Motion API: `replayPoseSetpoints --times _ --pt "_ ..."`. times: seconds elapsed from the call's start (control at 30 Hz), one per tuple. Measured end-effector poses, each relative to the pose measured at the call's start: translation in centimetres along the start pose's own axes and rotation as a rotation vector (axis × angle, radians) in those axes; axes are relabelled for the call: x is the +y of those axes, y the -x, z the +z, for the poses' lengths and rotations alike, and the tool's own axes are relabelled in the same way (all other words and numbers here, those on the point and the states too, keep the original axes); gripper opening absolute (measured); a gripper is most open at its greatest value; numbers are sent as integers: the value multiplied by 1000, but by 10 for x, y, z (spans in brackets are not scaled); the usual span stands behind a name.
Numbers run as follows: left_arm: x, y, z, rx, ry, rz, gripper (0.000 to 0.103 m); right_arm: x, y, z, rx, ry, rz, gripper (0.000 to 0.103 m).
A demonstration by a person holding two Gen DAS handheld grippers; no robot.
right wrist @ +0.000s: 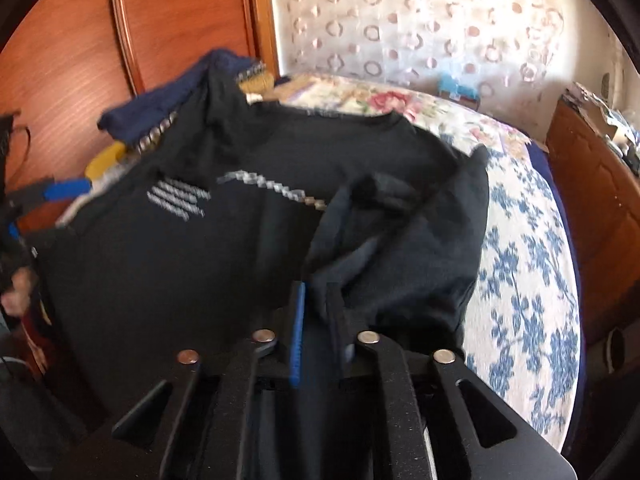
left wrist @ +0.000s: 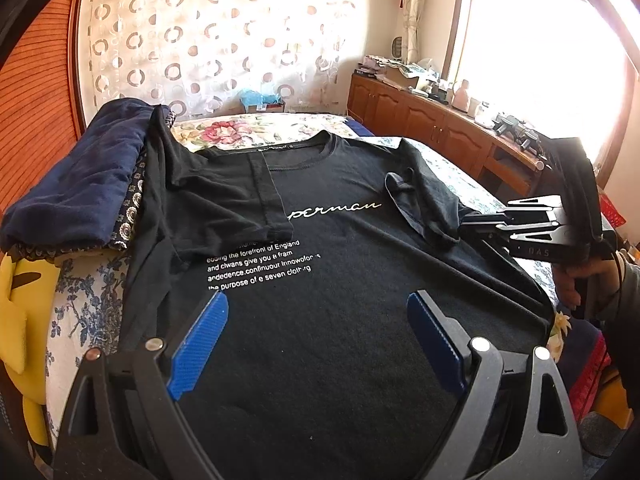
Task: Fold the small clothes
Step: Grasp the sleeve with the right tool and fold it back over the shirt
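A black T-shirt (left wrist: 340, 264) with white lettering lies face up on the bed, its left sleeve folded in over the chest. My left gripper (left wrist: 316, 300) is open and empty above the shirt's lower front. My right gripper (right wrist: 318, 300) is shut on the shirt's right sleeve (right wrist: 384, 240), lifted and bunched over the body; it also shows in the left wrist view (left wrist: 464, 228) at the shirt's right edge. The right wrist view is blurred.
A floral bedspread (right wrist: 516, 248) covers the bed. A pile of navy and patterned clothes (left wrist: 76, 184) lies at the shirt's left. A wooden cabinet (left wrist: 424, 120) with clutter runs under the bright window at right. A wooden wardrobe (right wrist: 76, 52) stands left.
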State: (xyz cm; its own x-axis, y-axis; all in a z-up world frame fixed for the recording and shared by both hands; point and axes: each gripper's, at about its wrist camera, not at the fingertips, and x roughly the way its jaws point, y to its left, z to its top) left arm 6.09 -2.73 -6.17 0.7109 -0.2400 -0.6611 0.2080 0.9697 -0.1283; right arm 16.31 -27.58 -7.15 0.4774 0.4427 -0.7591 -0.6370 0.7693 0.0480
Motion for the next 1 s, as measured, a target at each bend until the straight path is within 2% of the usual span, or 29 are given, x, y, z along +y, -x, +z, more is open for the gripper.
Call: replayPoseSetpoints --times 0.07,0.13,0.27,0.4,0.53,0.67,0.83,1.0 --pt "-1 -1 0 1 1 0 92 -8 3 2 -14 -19 -18 16" --pt "-1 -1 0 1 2 -3 92 -17 8 8 -34 -41 -38 24" --pt "-2 -4 -1 5 2 -5 92 -31 8 35 -75 -42 -66 25" --pt "-3 -5 -2 7 1 -8 92 -43 -26 69 -30 -34 -105 35" --pt "-3 -6 -4 10 0 -8 92 -51 -66 89 41 -7 -128 35" --pt "-3 -7 -6 17 2 -15 92 -67 -81 92 87 -28 -180 35" --pt "-3 -10 -8 22 10 -28 92 -84 -79 79 134 -54 -147 35" --pt "-5 -14 -10 29 8 -31 92 -74 -77 79 118 2 -149 35"
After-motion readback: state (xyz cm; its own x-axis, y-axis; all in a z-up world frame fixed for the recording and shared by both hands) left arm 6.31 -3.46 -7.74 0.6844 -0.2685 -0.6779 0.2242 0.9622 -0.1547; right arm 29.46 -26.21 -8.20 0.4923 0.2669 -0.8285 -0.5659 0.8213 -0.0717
